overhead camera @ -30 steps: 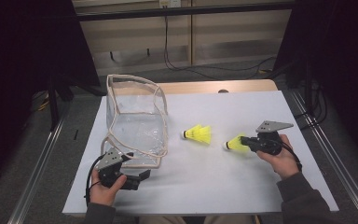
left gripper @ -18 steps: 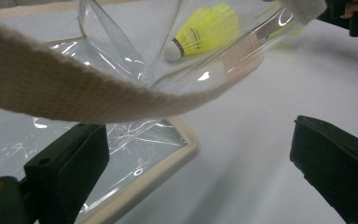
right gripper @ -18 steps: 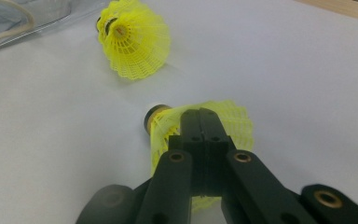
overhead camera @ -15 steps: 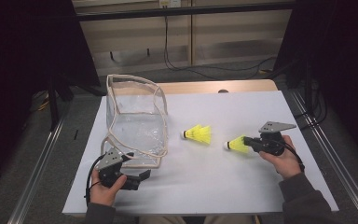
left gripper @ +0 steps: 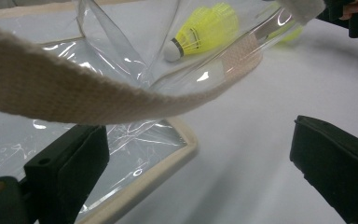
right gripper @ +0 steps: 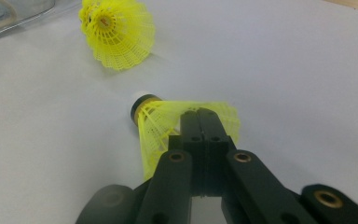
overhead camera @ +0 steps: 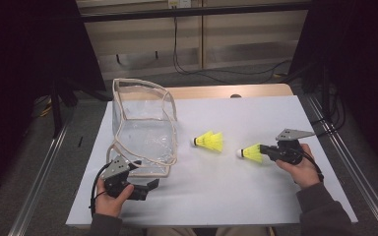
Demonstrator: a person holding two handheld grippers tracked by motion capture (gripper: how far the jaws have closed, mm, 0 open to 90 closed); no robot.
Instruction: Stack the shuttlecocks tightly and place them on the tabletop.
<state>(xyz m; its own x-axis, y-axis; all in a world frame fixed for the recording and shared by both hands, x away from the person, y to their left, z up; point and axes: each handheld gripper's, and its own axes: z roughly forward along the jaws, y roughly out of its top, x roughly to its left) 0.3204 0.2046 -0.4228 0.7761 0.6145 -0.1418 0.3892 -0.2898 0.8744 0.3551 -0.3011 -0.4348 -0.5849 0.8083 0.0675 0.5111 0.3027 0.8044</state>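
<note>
A clear plastic bag [overhead camera: 142, 132] with beige trim stands at the left of the white tabletop [overhead camera: 226, 196]. My left gripper [overhead camera: 145, 178] is open at the bag's front corner. In the left gripper view the bag's bottom trim [left gripper: 168, 158] lies between the wide-apart jaws of that gripper [left gripper: 196, 154], and a beige strap [left gripper: 74, 98] crosses above. At the right, my right gripper [overhead camera: 265, 150] is shut on the skirt of a yellow shuttlecock [overhead camera: 251, 153], cork pointing left. The right gripper view shows its jaws [right gripper: 200, 114] pinching that shuttlecock [right gripper: 163, 121]. A second yellow shuttlecock [overhead camera: 209, 141] [right gripper: 119, 35] lies free mid-table.
A wooden table edge [overhead camera: 256, 91] shows behind the white surface. Metal rails [overhead camera: 354, 172] run along both sides. Cables [overhead camera: 216, 69] hang over the floor at the back. The loose shuttlecock [left gripper: 205, 28] is visible through the bag's clear wall.
</note>
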